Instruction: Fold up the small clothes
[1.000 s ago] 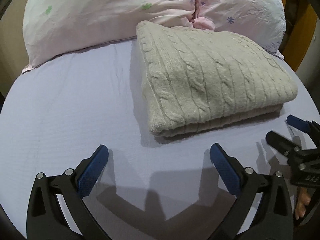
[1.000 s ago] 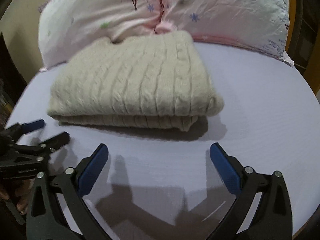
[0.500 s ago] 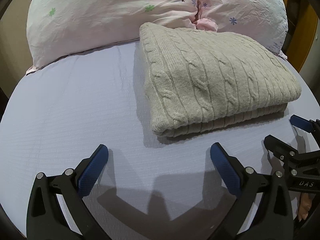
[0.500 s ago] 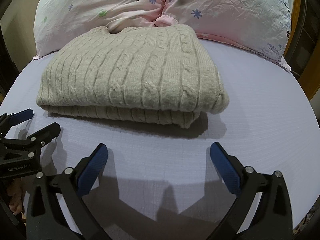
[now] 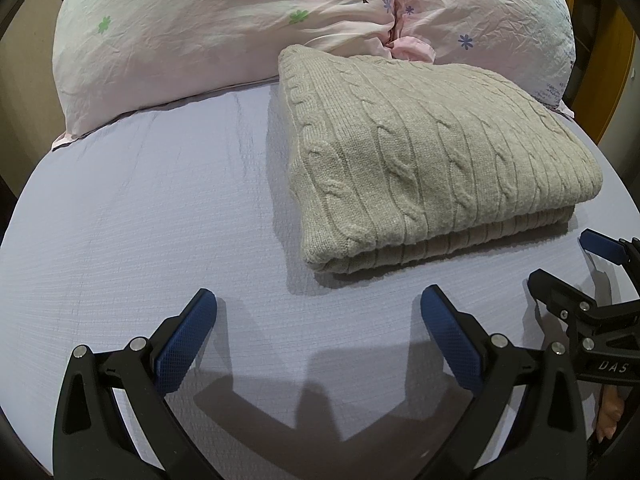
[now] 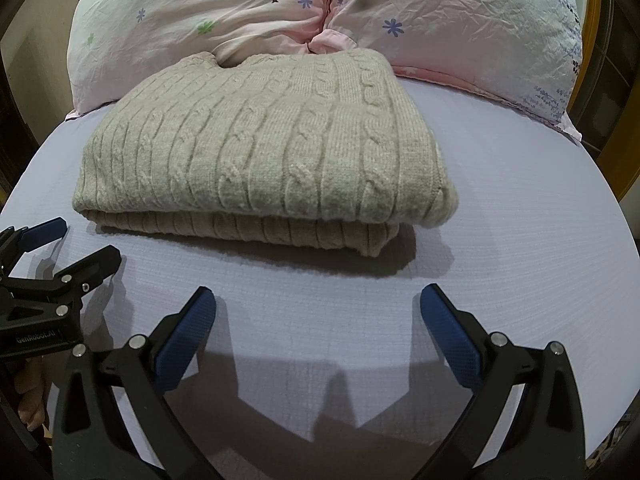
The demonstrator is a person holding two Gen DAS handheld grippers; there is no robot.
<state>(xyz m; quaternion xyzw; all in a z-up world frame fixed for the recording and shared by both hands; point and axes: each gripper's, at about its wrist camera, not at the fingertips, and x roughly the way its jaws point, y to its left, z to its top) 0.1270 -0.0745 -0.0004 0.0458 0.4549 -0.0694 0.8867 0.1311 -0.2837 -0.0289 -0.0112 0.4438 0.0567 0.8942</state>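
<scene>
Beige cable-knit sweater lies on the lavender bed sheet, already folded into a compact rectangle, several layers stacked, edges roughly aligned. From the right wrist view the sweater shows its folded edge toward the camera, lower layer peeking out slightly at the near right corner. Its far edge touches the pink floral pillows at the head of the bed. No sleeves or loose flaps visible sticking out.

Left gripper is spread wide, nothing between the blue pads, hovering over bare sheet just short of the sweater's near left corner. Right gripper likewise spread wide and empty, over the sheet in front of the sweater's near edge. Each gripper also shows at the edge of the other's view, apart from the cloth. Neither touches the sweater.

Progress judgement: the fold looks essentially complete for this item; both tools are off it. What could remain: a small tidy of the protruding lower layer at the near right corner, or pressing the stack flat. No other garment is visible on the bed, so cannot tell whether more pieces are waiting.
</scene>
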